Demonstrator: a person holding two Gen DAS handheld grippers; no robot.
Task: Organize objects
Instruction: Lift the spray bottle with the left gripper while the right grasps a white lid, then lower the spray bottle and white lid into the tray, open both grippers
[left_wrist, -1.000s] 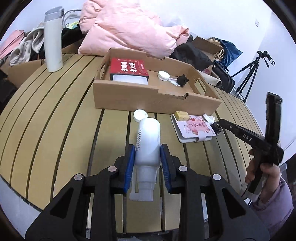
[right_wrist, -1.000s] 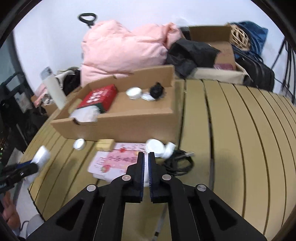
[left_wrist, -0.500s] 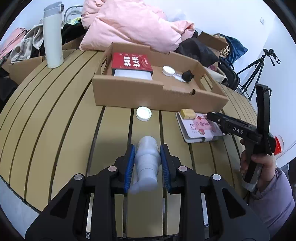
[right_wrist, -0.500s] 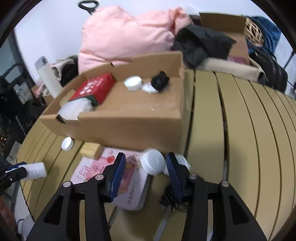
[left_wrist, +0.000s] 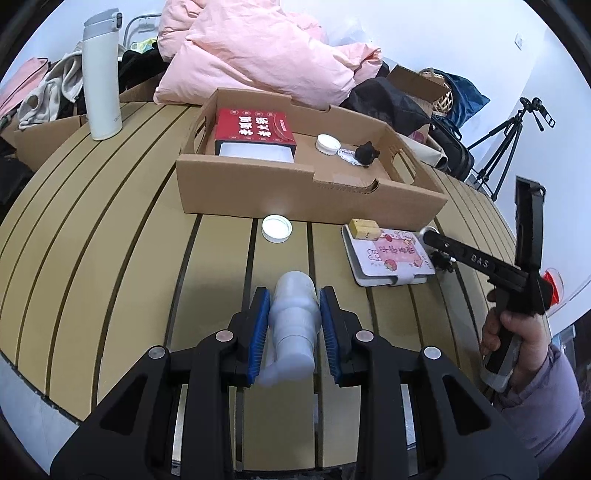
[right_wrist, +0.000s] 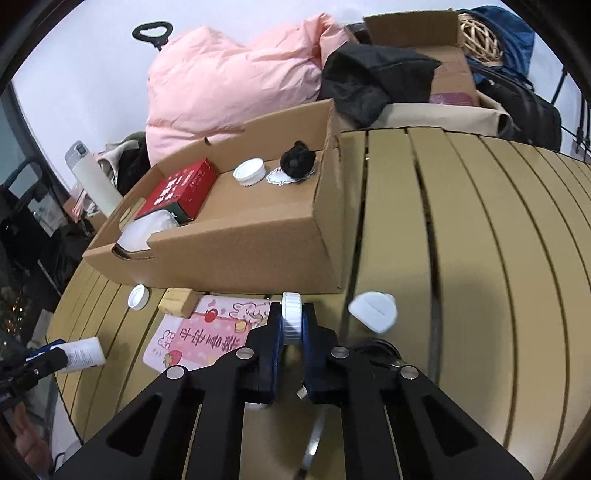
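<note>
My left gripper (left_wrist: 294, 308) is shut on a white pump bottle (left_wrist: 295, 317) and holds it above the slatted table; the bottle also shows in the right wrist view (right_wrist: 79, 354). My right gripper (right_wrist: 292, 319) is shut on a white ribbed cap (right_wrist: 292, 317), held on edge in front of the cardboard box (right_wrist: 236, 254). The box (left_wrist: 310, 197) holds a red carton (left_wrist: 253, 125), a white lid (left_wrist: 327, 143) and a small black object (left_wrist: 365, 152).
On the table lie a white lid (left_wrist: 276, 228), a tan block (left_wrist: 364, 227), a pink-labelled pouch (left_wrist: 391, 258), a white plug (right_wrist: 373, 312) and a black cable (right_wrist: 373, 349). A white flask (left_wrist: 101, 74) stands far left. Pink bedding (right_wrist: 229, 85) lies behind.
My right gripper opened, moved forward and shut on the white cap. My left gripper lifted the pump bottle off the table and tipped it end-on.
</note>
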